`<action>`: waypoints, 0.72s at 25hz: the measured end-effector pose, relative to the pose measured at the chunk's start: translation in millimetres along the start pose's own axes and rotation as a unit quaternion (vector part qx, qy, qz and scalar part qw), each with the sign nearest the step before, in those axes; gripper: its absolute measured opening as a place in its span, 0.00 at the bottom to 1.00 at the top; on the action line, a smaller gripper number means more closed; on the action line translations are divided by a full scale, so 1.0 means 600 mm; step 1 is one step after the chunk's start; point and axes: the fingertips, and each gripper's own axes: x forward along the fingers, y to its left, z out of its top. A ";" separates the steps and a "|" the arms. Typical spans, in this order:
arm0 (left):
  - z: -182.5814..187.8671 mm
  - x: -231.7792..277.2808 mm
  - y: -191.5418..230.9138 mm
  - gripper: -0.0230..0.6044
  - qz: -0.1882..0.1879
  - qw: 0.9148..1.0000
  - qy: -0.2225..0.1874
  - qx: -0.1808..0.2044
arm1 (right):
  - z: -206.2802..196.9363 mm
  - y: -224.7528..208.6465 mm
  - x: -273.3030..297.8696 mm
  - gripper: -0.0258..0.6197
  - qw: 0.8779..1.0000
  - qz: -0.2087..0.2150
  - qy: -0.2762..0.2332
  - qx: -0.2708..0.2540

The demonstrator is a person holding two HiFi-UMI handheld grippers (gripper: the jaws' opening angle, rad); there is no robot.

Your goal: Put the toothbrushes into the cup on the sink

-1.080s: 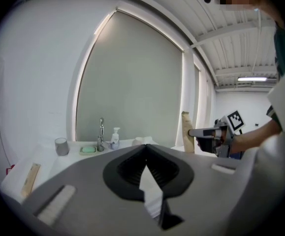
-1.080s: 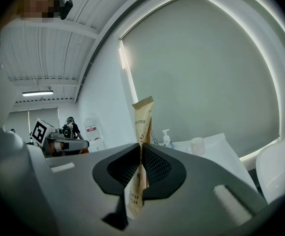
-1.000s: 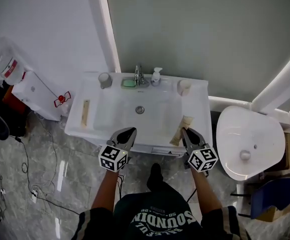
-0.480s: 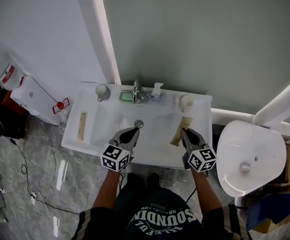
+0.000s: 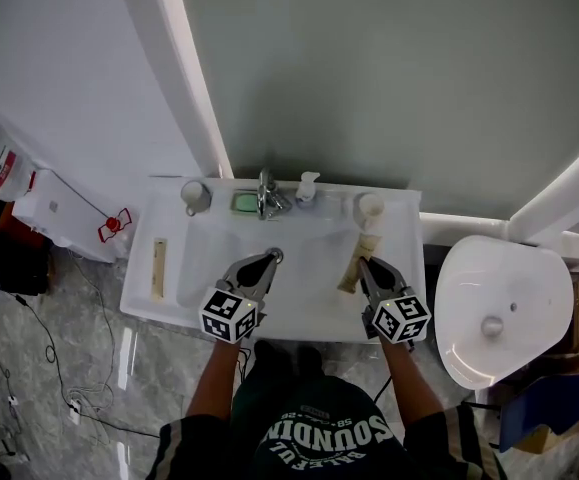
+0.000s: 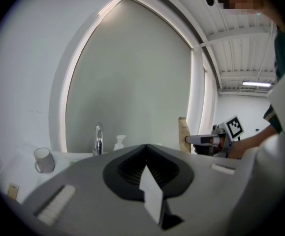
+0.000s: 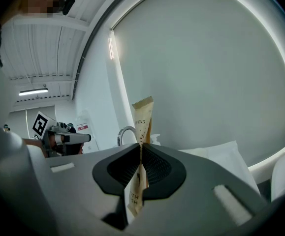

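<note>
The right tongs (image 7: 140, 145) gripped a beige toothbrush packet (image 7: 142, 116). The left tongs (image 6: 145, 146) were closed together over the sink (image 5: 169, 303).

The faucet (image 5: 266, 196) stands between green soap dish (image 5: 245, 203) and pump bottle (image 5: 306, 187); white toilet (image 5: 499, 308) at far right

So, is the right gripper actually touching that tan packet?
Touching. The right gripper view shows the right gripper shut on the tan packet, which passes between its closed jaws and sticks up past them.
</note>
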 end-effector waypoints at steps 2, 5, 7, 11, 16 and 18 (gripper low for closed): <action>-0.006 0.006 0.001 0.12 -0.004 1.000 0.003 -0.004 | -0.013 -0.007 0.004 0.07 1.000 -0.004 0.009 0.002; -0.012 0.018 -0.002 0.12 -0.008 1.000 0.005 -0.018 | -0.022 -0.022 0.013 0.07 1.000 -0.002 0.019 0.010; -0.009 0.029 -0.009 0.12 -0.014 1.000 0.001 -0.022 | -0.018 -0.035 0.023 0.07 1.000 -0.002 0.020 0.010; -0.004 0.051 -0.018 0.12 -0.025 0.999 0.001 -0.024 | 0.006 -0.059 0.048 0.07 1.000 -0.008 0.011 -0.006; 0.006 0.072 -0.016 0.12 -0.029 0.999 0.001 -0.021 | 0.053 -0.096 0.087 0.07 0.999 -0.018 -0.008 -0.027; 0.003 0.078 -0.018 0.12 -0.033 0.999 0.006 -0.017 | 0.071 -0.113 0.102 0.07 0.999 -0.025 -0.017 -0.030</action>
